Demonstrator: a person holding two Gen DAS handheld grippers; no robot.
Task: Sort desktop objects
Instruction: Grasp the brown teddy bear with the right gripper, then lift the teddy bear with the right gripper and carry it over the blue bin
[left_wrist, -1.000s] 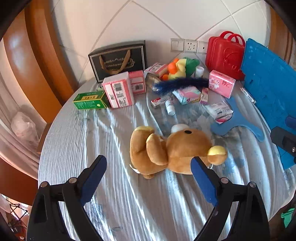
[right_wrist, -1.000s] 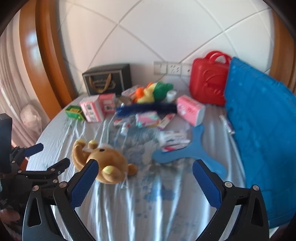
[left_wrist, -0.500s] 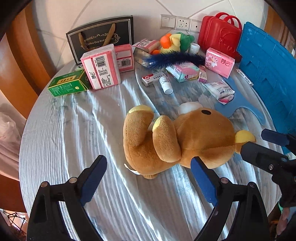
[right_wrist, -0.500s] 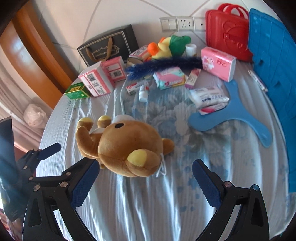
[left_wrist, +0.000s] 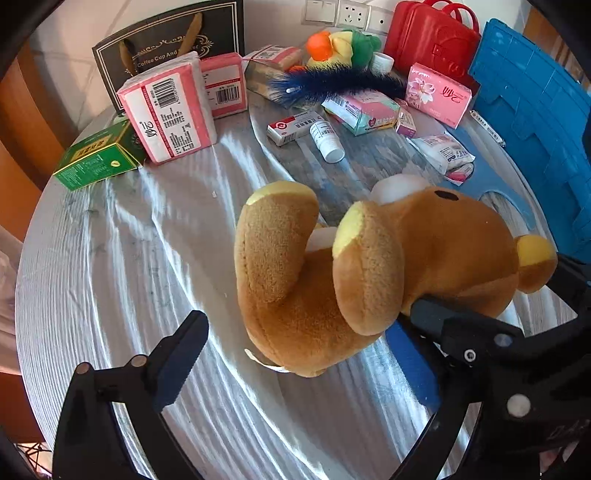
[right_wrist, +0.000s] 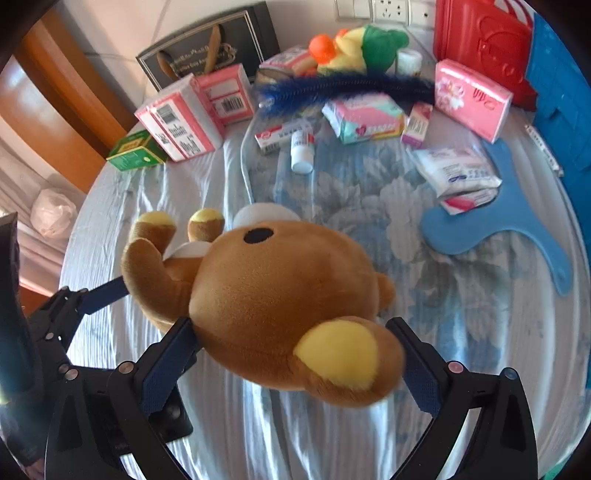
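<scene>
A brown plush bear (left_wrist: 369, 266) lies on its side on the round table's pale cloth (left_wrist: 129, 258). My left gripper (left_wrist: 295, 332) points down over its legs and rump with its jaws opening. The left finger (left_wrist: 181, 354) stands clear of the plush, and the right pad (left_wrist: 410, 362) is just under a leg. The bear's head (right_wrist: 280, 295) fills the gap of my right gripper (right_wrist: 290, 325). Its fingers stand wide on either side, and I see no squeeze on the plush.
Along the back stand a black gift bag (left_wrist: 170, 40), pink tissue packs (left_wrist: 170, 110), a green box (left_wrist: 99, 157), a duck plush (left_wrist: 343, 40), a blue bristle brush (left_wrist: 332, 83) and a red case (left_wrist: 432, 33). A blue folded crate (left_wrist: 535, 122) lines the right edge, beside a blue boomerang shape (right_wrist: 491, 225).
Both grippers have come down and forward over the table. The bear, which was ahead of the fingers, now sits between both pairs. The bear has not shifted on the cloth.
</scene>
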